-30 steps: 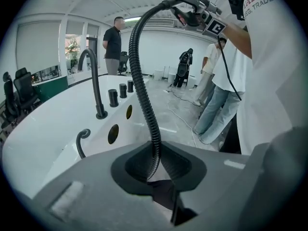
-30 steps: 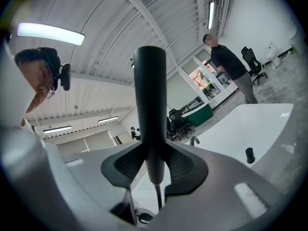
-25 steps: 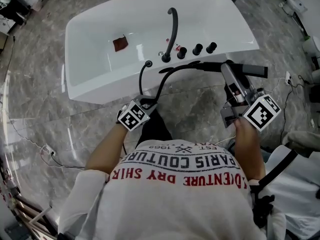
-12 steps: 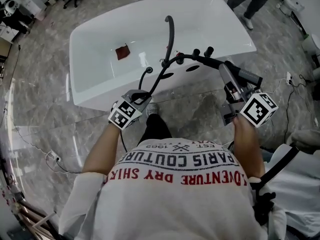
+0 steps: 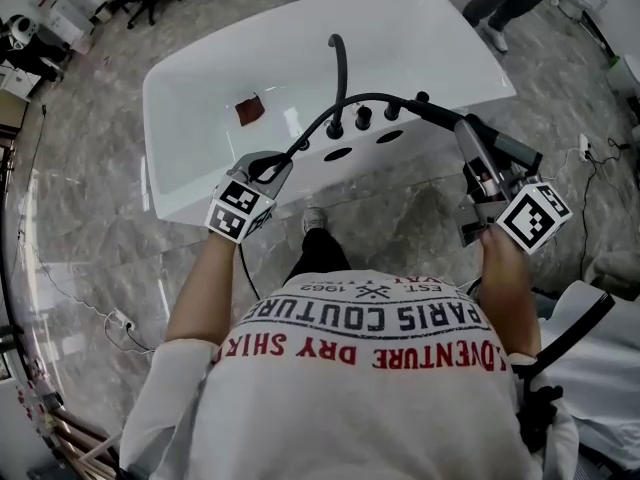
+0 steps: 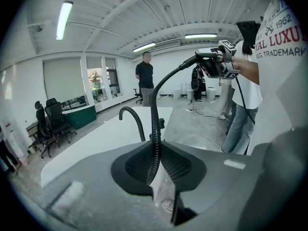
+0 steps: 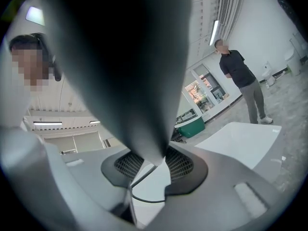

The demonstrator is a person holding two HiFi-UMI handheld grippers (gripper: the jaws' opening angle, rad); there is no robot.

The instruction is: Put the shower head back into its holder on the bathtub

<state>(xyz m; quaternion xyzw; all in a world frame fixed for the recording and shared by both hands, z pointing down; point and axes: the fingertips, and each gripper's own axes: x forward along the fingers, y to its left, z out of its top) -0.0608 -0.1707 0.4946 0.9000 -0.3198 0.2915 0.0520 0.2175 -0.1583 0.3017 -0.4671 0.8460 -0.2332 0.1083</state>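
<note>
Black hose (image 5: 312,131) is clamped in the nearly closed left gripper (image 5: 270,165); the right gripper (image 5: 479,172), jaws wider, clamps the shower head (image 5: 506,147) near the tub (image 5: 200,78).

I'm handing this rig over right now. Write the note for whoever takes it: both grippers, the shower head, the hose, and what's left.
Left gripper: shut on the black hose, raised over the near rim of the bathtub.
Right gripper: shut on the shower head, held outside the tub's near side.
Done: shower head and hose are in hand.
Left: seat the shower head in its holder on the tub; I cannot pick out the holder in these views.
</note>
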